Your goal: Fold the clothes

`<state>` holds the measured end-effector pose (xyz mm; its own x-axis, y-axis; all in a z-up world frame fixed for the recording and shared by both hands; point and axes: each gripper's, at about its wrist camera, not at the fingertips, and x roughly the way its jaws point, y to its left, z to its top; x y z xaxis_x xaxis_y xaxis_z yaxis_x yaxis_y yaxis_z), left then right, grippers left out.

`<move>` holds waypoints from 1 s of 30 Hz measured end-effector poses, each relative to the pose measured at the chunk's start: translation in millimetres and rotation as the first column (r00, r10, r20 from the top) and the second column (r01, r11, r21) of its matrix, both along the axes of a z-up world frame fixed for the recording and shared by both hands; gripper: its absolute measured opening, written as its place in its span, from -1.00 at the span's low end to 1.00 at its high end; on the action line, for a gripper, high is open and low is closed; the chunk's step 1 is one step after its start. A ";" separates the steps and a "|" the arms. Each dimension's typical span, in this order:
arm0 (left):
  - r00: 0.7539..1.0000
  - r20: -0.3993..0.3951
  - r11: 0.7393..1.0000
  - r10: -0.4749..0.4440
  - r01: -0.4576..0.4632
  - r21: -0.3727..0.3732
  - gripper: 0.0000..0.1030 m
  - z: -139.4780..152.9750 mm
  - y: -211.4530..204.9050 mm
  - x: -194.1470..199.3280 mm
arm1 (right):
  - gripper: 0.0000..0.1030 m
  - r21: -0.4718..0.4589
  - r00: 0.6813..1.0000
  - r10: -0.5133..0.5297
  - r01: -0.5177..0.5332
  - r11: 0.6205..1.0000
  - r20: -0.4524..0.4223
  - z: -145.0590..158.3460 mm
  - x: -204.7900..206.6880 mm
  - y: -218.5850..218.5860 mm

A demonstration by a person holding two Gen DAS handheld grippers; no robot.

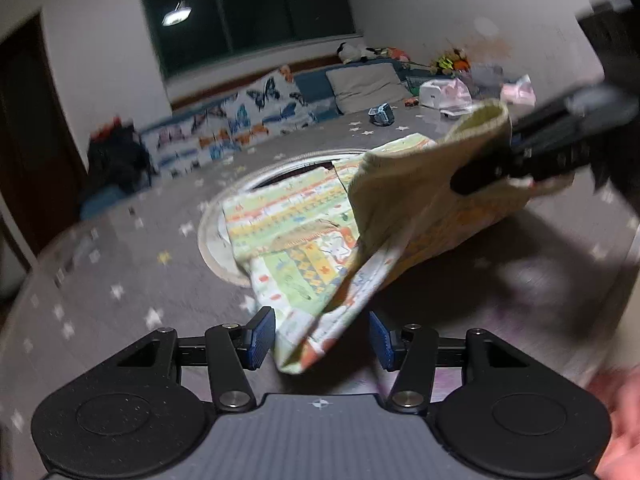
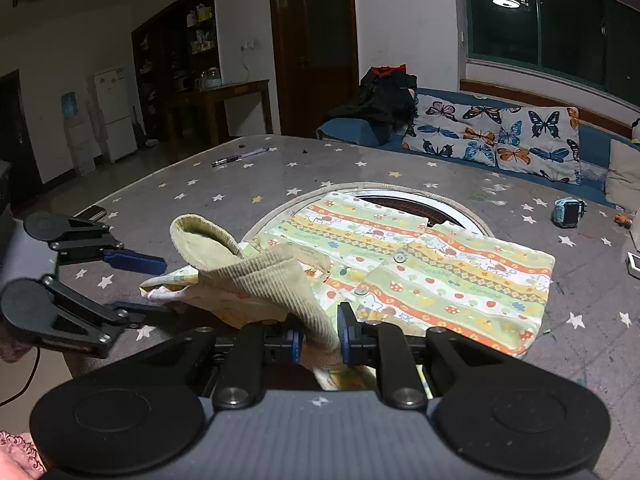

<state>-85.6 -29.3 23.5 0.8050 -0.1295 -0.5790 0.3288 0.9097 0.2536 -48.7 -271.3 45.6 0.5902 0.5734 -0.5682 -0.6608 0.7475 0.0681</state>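
Right gripper (image 2: 318, 344): blue pads clamped on the ribbed beige cuff (image 2: 276, 280) of the garment, lifted off the table
Left gripper (image 1: 322, 338): jaws apart, a hanging fabric corner between the pads, not pinched
Garment: striped cartoon-print child's top (image 2: 440, 272), spread flat on the grey star-patterned tablecloth (image 2: 200, 192)
Behind: butterfly-print cushion (image 2: 496, 136) on a blue sofa

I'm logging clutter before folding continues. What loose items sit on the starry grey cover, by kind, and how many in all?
Patterned children's shirt: 1
Pen: 1
Blue smartwatch: 1
Dark phone at the left edge: 1
Total: 4
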 end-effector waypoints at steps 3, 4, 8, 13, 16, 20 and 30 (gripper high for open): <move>0.998 0.048 0.995 -0.036 0.032 0.094 -0.54 -8.7 -3.7 -1.3 | -0.72 0.003 1.000 -0.012 0.012 1.000 0.010 -1.9 -2.5 -0.5; 0.997 0.059 0.993 -0.047 0.040 0.111 -0.69 -10.2 -3.8 -2.2 | -0.74 0.005 1.000 -0.015 0.015 1.000 0.015 -2.8 -4.3 -0.9; 0.992 0.094 0.991 -0.080 0.068 0.116 -0.83 -6.6 -1.6 -9.5 | -0.81 0.008 0.999 -0.021 0.021 1.000 0.042 -4.9 -14.9 -2.4; 0.989 0.102 0.992 -0.106 0.099 0.078 -0.84 7.4 3.2 -21.3 | -0.83 0.019 0.998 -0.014 0.013 1.000 0.059 0.1 -33.5 -11.1; 0.988 0.084 0.991 -0.130 0.128 0.034 -0.84 19.7 6.5 -38.8 | -0.83 0.020 0.998 0.005 -0.006 1.000 0.065 8.2 -51.6 -20.3; 0.982 0.058 0.983 -0.180 0.181 -0.007 -0.84 37.1 9.4 -74.4 | -0.84 0.028 0.999 0.039 -0.040 0.999 0.037 23.0 -81.7 -35.4; 0.982 -0.013 0.977 -0.186 0.183 -0.113 -0.84 59.2 18.1 -66.9 | -0.84 0.004 0.997 0.081 -0.081 0.997 0.014 44.4 -82.4 -37.1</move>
